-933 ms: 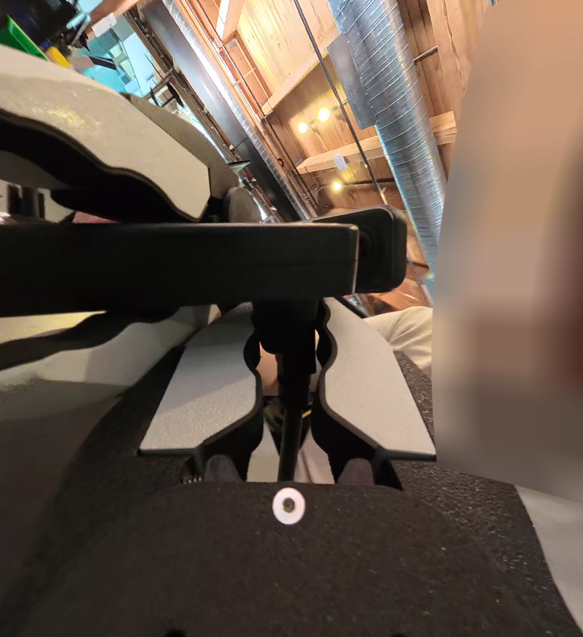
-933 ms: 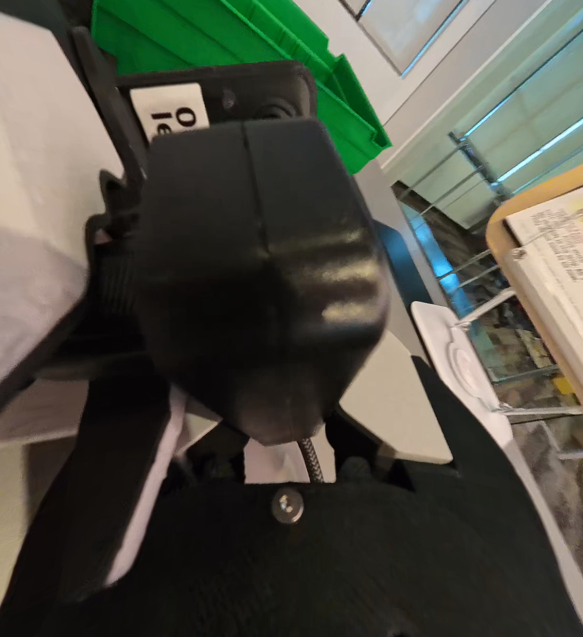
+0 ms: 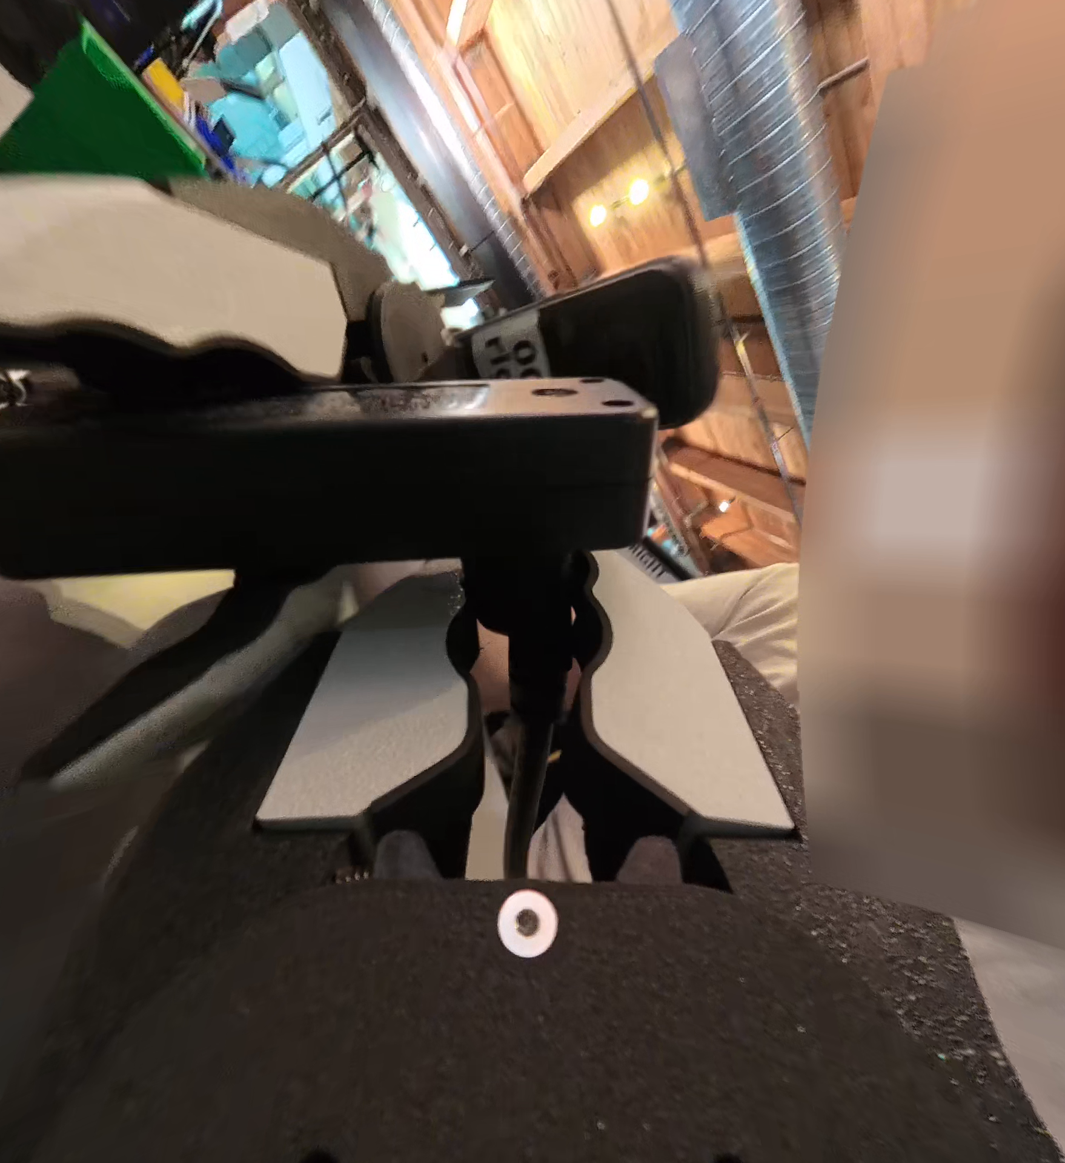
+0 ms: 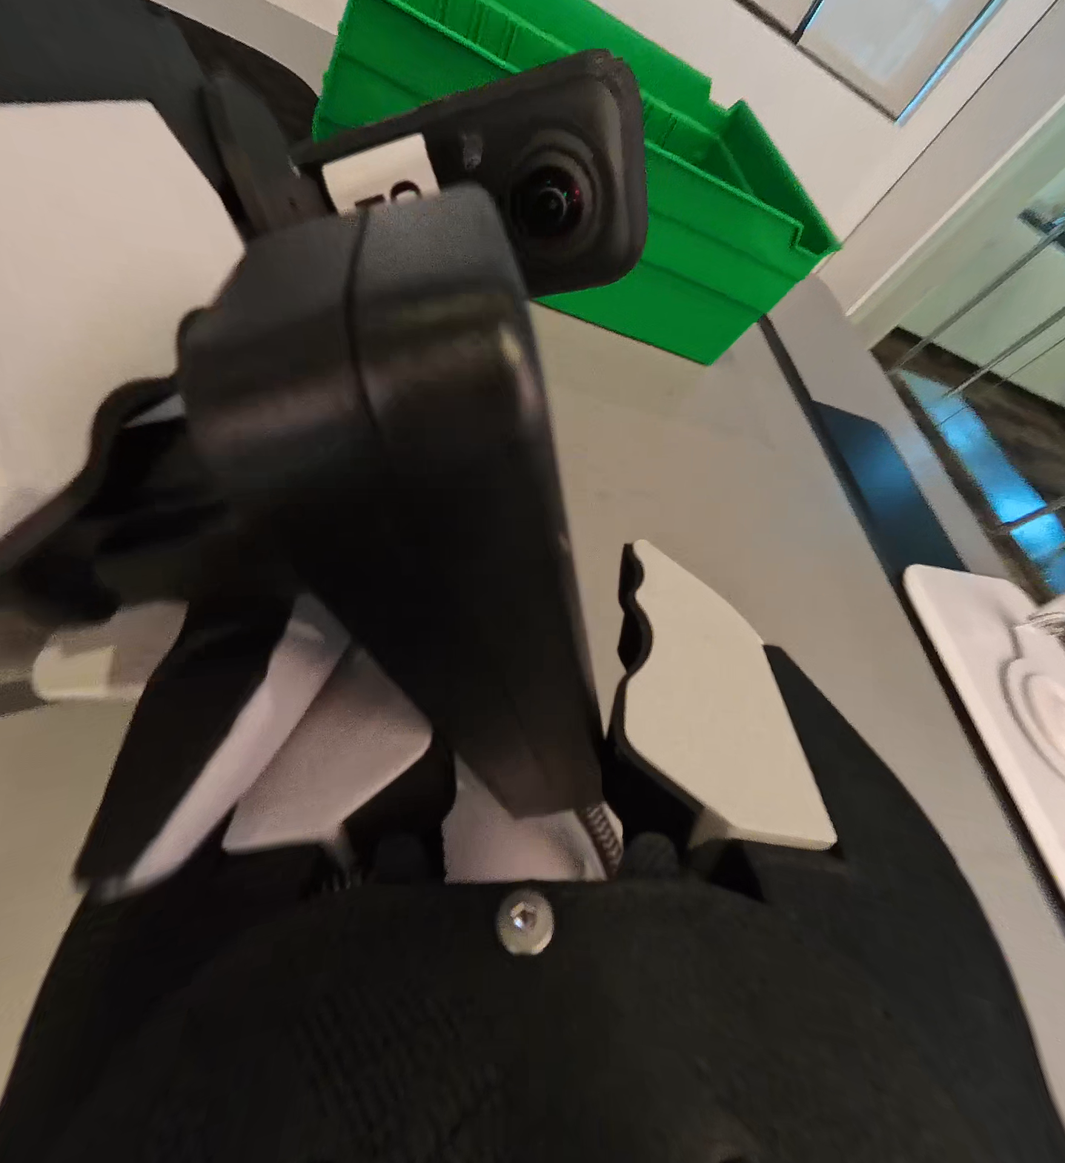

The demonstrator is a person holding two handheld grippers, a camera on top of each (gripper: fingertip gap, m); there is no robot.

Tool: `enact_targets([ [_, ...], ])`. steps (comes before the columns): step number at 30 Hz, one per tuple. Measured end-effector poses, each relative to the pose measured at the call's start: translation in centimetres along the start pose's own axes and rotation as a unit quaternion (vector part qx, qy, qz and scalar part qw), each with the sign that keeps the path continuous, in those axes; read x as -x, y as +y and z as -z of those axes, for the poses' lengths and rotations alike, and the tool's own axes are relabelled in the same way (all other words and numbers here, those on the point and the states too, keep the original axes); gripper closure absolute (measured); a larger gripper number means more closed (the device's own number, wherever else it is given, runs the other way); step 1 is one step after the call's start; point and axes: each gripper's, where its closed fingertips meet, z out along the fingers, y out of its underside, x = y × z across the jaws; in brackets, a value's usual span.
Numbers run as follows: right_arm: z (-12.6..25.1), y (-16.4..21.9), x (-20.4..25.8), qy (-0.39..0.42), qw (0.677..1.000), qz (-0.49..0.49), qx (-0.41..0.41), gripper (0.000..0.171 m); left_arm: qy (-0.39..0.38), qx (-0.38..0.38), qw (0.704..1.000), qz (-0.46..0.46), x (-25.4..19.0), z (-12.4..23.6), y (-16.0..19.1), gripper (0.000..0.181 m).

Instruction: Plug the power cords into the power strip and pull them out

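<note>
Nearest the lens, the left tool (image 3: 527, 635) pinches a black plug (image 3: 520, 591) by its neck, the cord (image 3: 527, 774) trailing back between the fingers. The plug meets the strip (image 3: 303, 466) from below, close to its right end; whether it is seated cannot be told. The right tool (image 4: 505, 705) clamps the strip's other end (image 4: 379, 440), a braided cord (image 4: 602, 831) at its base. Beyond the strip sits a green bin (image 4: 675, 207) on the desk (image 4: 675, 453). The strip looks rigid, light and smooth; the plug's moulded body gives surer hold than its flexible cord.
</note>
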Motion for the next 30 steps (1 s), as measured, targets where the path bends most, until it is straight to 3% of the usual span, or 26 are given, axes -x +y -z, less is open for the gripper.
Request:
enact_targets([
  [1,0.5,0.3,-0.1,-0.011,1.000,-0.005,0.007,0.117,0.011,-0.022,1.000,0.002,-0.4,0.5,-0.7,0.155],
  [5,3.8,0.0,-0.5,-0.070,0.997,-0.027,-0.033,0.118,-0.024,-0.016,0.999,-0.013,0.3,1.2,-1.0,0.156],
  [9,8.5,-7.2,-3.0,-0.059,0.968,-0.126,-0.208,0.118,-0.042,-0.015,0.999,-0.008,1.0,1.2,-0.9,0.156],
  [11,7.8,-8.7,-1.9,-0.048,0.979,-0.082,-0.178,0.117,-0.048,-0.011,0.999,-0.010,1.2,1.2,-0.8,0.156],
  [14,5.4,-7.5,-0.4,-0.027,0.997,0.019,-0.065,0.112,-0.059,-0.001,0.998,-0.018,1.3,1.1,-0.6,0.156],
  [15,5.1,-7.1,0.0,-0.039,0.998,0.021,-0.053,0.122,-0.067,0.005,0.998,-0.017,1.5,1.1,-0.4,0.156],
  [26,4.8,-6.3,2.5,-0.127,0.989,0.022,-0.069,0.138,-0.110,0.088,0.987,-0.073,2.0,0.3,1.8,0.154],
  [30,4.7,-6.1,1.7,-0.058,0.992,0.091,-0.060,0.142,-0.125,0.082,0.983,-0.103,2.3,0.3,1.6,0.152],
])
